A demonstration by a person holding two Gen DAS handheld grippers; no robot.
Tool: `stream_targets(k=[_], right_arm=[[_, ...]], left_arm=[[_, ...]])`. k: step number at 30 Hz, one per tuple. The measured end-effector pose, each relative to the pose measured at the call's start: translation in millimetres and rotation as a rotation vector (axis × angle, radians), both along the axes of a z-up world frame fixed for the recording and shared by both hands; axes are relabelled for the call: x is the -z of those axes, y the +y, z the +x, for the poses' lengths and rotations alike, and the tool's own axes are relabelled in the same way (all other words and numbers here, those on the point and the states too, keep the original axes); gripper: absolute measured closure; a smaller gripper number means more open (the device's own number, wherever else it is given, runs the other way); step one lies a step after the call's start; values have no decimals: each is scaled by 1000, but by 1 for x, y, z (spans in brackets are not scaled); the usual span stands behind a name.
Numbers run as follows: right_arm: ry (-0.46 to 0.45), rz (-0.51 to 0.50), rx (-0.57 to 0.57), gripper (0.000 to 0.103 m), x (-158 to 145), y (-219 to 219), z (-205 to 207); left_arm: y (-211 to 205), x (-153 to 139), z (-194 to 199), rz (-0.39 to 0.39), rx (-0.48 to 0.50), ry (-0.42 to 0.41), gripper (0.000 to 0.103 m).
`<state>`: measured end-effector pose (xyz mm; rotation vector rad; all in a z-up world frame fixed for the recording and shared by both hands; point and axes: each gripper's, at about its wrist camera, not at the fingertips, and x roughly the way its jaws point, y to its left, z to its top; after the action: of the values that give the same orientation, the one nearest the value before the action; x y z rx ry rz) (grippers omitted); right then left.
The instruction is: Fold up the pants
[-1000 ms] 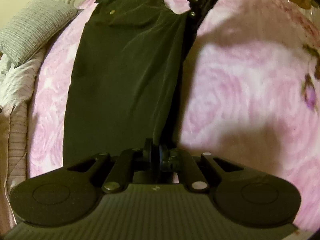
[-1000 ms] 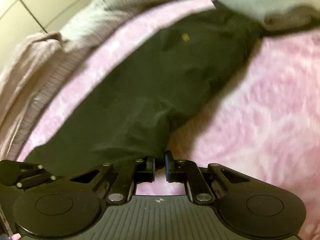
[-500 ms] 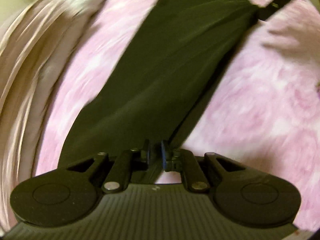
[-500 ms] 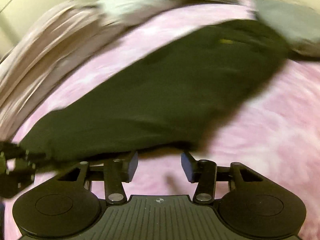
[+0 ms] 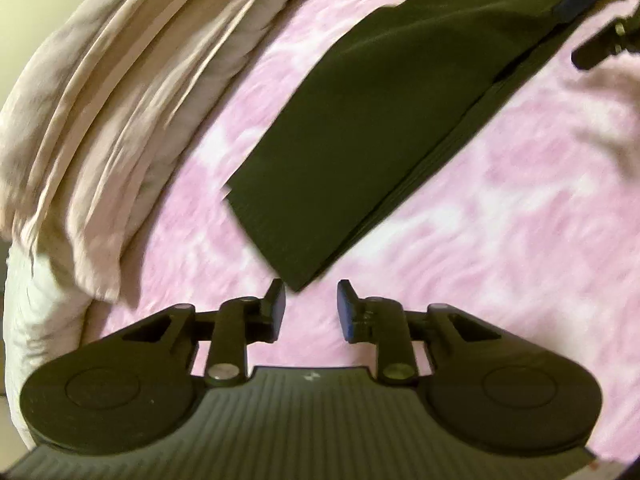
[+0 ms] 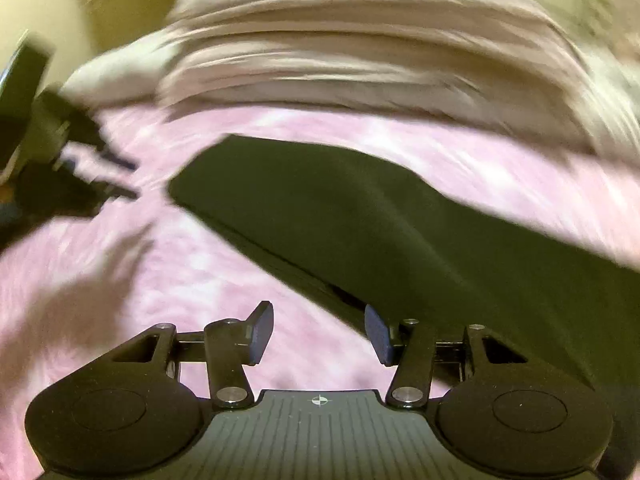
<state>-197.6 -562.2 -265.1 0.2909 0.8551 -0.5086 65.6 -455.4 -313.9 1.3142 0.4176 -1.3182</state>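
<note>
Left wrist view: the left gripper [image 5: 310,308] has just been opening, nothing between its jaws, just short of the hem of the dark pants [image 5: 380,120] lying flat on the pink bedspread [image 5: 500,220]. The right gripper [image 6: 320,332] stands wide and empty at the pants' near edge, a rumpled blanket [image 6: 340,48] along the bed's far edge.

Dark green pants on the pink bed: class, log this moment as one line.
dark green pants: flat, legs stacked | left claw: open, just released hem | right claw: open, empty

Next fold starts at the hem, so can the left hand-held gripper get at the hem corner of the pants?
Probably yes: the left hand-held gripper is open just short of the pants hem corner, with only bare pink sheet between.
</note>
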Motion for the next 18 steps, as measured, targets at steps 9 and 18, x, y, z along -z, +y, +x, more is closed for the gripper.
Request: stream_targets(k=[9,18], right_arm=[[179,-226,-207,55,59,47,149],[281,-203,-89,55,77,25,147]], left_arm=[[-4,8,88,-111,-163,421,78],[-51,45,108,-71,-353,717,77]])
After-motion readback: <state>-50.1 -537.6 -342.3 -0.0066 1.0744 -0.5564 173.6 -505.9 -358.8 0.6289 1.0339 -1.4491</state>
